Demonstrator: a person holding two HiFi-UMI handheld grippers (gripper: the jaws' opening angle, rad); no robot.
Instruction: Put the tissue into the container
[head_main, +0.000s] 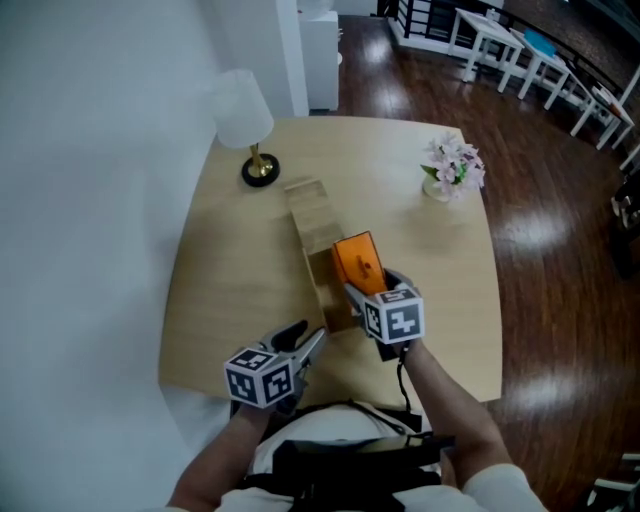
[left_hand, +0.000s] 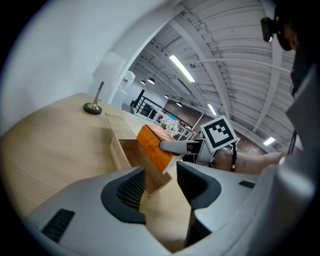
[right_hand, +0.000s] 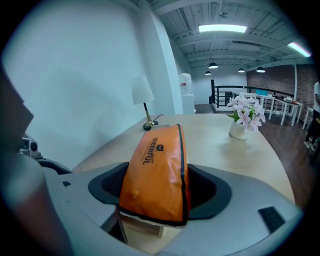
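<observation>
Gripping the orange tissue pack (right_hand: 157, 170) with the right gripper (right_hand: 155, 189), pads pressed onto its two broad sides, jaws spread wide to take it. Printed face up, black seam down the right edge. Holding that pack (head_main: 356, 260) tilted over the near, open end of the wooden container (head_main: 314, 240), hard by its right wall. Touching the rim or just clear of it? Impossible to say from here. Right gripper (head_main: 362, 284) reaching in from the container's near right, marker cube up.

Over to the left gripper (left_hand: 160, 187): released, jaws apart, nothing between them but a glimpse of the container's near corner (left_hand: 159, 181) and bare tabletop. Hovering just off the container's near left corner in the head view, left gripper (head_main: 305, 340) pointing toward it, not in contact. From this side, pack (left_hand: 154, 145) leaning above the container's right wall, open wooden floor showing beside it.

Moving outward from the container: far end closed over with a pale wooden cover, near end open. Beyond the far end, slightly left, a lamp (head_main: 243, 110) with a white shade and a round dark base. Well off to the container's far right, a small vase of pink and white flowers (head_main: 452, 167), seen again past the pack from the right gripper (right_hand: 244, 112). All of it on a light wooden table (head_main: 225, 290), white wall to the container's left, dark wood floor (head_main: 565, 250) to its right, white benches (head_main: 520, 45) far beyond.
</observation>
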